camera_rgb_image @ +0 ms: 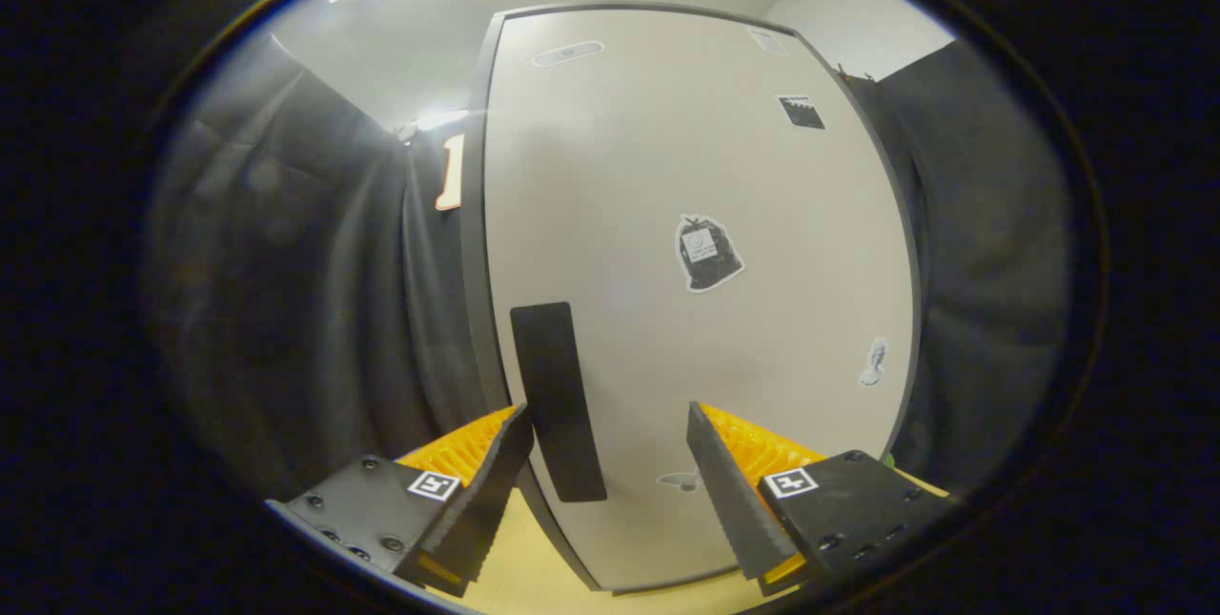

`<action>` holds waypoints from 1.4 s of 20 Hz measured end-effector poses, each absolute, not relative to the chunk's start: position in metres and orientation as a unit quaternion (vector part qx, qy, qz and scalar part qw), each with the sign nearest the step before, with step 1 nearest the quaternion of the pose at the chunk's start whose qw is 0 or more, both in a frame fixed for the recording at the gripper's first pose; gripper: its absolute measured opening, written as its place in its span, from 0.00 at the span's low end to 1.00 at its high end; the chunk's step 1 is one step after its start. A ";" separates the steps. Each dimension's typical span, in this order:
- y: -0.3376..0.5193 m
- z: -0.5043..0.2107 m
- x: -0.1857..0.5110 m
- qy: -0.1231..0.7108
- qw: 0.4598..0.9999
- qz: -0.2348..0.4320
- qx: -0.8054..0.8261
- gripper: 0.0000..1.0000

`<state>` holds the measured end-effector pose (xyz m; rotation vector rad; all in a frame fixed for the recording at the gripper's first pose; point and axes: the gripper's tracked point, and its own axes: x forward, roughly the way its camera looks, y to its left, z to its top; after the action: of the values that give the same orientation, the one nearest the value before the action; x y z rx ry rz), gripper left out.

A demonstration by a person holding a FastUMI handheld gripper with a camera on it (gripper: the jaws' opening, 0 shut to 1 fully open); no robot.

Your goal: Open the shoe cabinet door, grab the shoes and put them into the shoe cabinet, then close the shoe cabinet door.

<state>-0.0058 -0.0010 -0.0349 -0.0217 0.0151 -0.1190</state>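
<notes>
Pale, matt-white panel: the shoe cabinet door (686, 167) stands shut in its dark frame, flat to the camera and taking up most of what lies ahead of the fingers. Black cloth hangs on both sides of the cabinet, with a white wall and a ceiling light strip above. Light wooden floor (534, 577) runs under the cabinet's foot. On the door's left side, low down, sits a long black handle (556, 400), upright and slightly tilted in the fisheye. A few stickers dot the panel, the biggest a dark bag-shaped one (707, 254) near mid-door. The gripper (610, 491) points straight at the door, jaws spread wide with nothing between them; the handle's lower end lies just ahead of the left finger, inside the gap but off-centre. No shoes in sight. Judgement: a shut door with the open gripper facing the handle fits either an approach to pull the door open, or the close of the job with shoes already inside and the door pushed to. The panel hides the cabinet's interior, so which stage this is cannot be settled.
</notes>
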 end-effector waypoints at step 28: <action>-0.302 0.095 -0.140 -0.086 0.985 -0.133 -0.064 0.97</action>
<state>-0.1404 -0.3023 0.0948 -0.1286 -0.1733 -0.2679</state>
